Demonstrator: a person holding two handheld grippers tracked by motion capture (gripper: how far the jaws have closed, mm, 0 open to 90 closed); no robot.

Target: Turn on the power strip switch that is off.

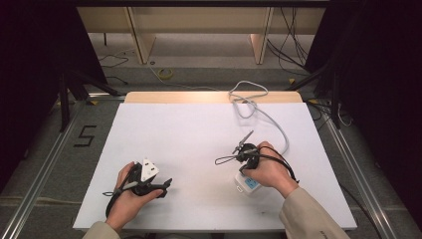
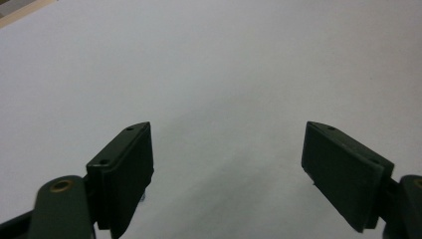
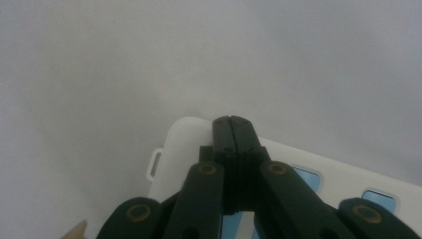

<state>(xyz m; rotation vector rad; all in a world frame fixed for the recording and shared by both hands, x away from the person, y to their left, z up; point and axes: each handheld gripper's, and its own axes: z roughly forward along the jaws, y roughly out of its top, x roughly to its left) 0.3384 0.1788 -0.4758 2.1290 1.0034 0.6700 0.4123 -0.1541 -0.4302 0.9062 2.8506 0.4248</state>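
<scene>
The right gripper (image 3: 233, 122), jaws pressed together, bears down on the white power strip (image 1: 246, 183) at lower right — probably pressing its switch; the left gripper (image 2: 226, 164), jaws wide apart, idles at lower left over the bare table (image 1: 189, 134).

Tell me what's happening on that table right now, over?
Left gripper open over bare table. Right gripper shut, tips over white power strip. Grey cord trails away. Nothing in the way.
</scene>
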